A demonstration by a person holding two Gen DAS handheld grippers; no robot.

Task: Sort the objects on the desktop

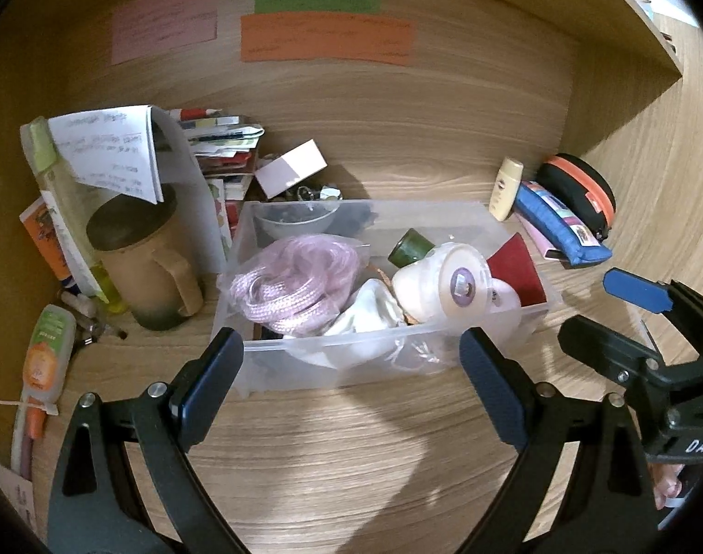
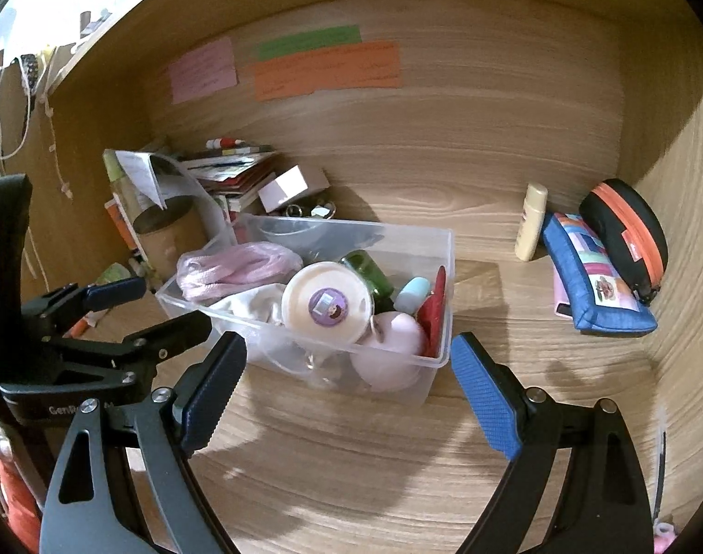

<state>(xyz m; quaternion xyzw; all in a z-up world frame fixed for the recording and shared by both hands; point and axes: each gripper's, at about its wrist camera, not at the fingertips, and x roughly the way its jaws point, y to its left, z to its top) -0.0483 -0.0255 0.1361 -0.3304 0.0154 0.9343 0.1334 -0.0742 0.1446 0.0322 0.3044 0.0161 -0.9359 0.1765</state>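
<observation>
Two grippers, left (image 1: 351,369) and right (image 2: 347,369), both jaws spread and empty, hover before your bin (image 1: 444,369) at centre frame. It's heaped: rope (image 1: 291,281) and tub (image 1: 448,281) ride high, so a careless reach could tip something over the rim.

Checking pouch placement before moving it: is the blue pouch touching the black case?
Touching: right wrist view shows the blue pouch pressed against the black case, no gap.
</observation>
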